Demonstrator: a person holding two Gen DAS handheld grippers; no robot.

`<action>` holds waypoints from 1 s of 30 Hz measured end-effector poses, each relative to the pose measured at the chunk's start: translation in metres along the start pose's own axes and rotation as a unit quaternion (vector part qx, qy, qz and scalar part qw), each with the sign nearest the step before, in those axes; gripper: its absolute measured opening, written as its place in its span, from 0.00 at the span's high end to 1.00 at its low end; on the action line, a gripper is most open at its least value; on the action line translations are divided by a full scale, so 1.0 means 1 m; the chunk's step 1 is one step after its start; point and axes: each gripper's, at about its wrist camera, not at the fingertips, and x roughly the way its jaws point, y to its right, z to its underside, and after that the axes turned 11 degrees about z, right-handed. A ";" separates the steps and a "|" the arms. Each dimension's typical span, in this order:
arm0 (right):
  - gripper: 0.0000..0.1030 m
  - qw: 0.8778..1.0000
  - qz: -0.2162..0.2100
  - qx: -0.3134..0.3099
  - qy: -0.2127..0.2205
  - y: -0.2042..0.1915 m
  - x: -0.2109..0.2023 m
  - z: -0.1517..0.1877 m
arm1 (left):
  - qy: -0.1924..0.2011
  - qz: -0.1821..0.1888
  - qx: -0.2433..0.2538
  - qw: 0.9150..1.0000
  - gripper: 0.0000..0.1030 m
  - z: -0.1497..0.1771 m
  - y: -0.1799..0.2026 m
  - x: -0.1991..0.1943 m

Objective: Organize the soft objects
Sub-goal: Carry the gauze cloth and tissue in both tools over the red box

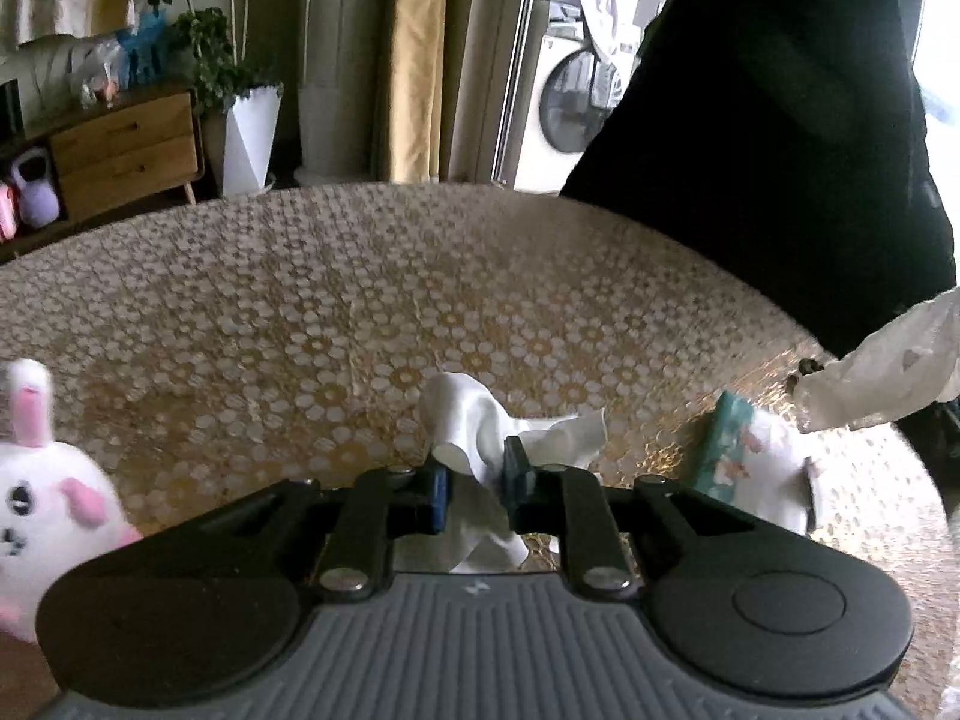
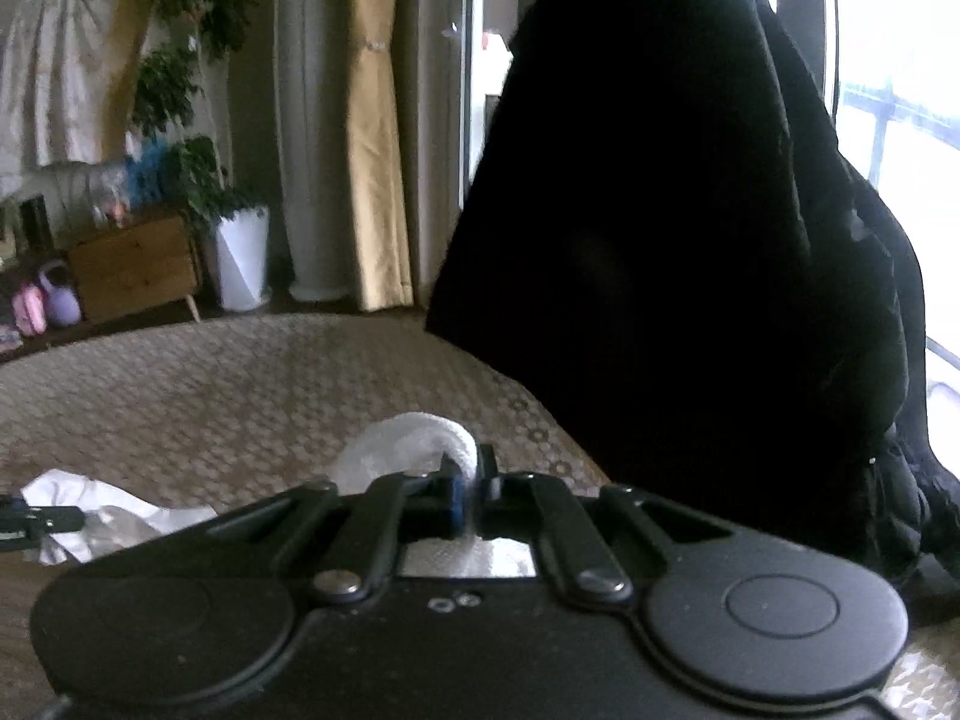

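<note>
Now my left gripper (image 1: 477, 489) is pinching a white cloth (image 1: 480, 420) between its two blue pads (image 1: 439, 489); the cloth stands up in a fold above the fingers and hangs down below them, over the table (image 1: 300, 312) with the gold flower pattern. My right gripper (image 2: 474, 495) has its fingers pressed almost together on a white towel (image 2: 414, 441), which makes a rounded loop just in front of the fingertips, and a piece of it shows under the fingers too. In the left wrist view the towel (image 1: 888, 378) comes in from the right edge, lifted above the table. Under it, near the right edge of the table, lies a pack (image 1: 750, 456) with a teal side and a white top with small pink marks; I cannot tell what is inside. At the left edge sits a white plush rabbit (image 1: 54, 492) with pink ears and cheeks, touching the table edge. In the right wrist view the cloth (image 2: 114, 510) is low on the left, with the left gripper's dark tip (image 2: 42, 519) on it. A person in black clothes (image 2: 660, 240) stands behind the far side of the table. Far behind there are a wooden drawer cabinet (image 1: 126, 150), a plant in a white pot (image 1: 249, 132) and a washing machine (image 1: 570, 102).
</note>
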 end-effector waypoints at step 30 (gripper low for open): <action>0.97 0.957 -0.277 -0.016 0.088 -0.116 -0.174 -0.060 | 0.090 -0.048 -0.043 0.994 0.83 0.030 -0.069 -0.278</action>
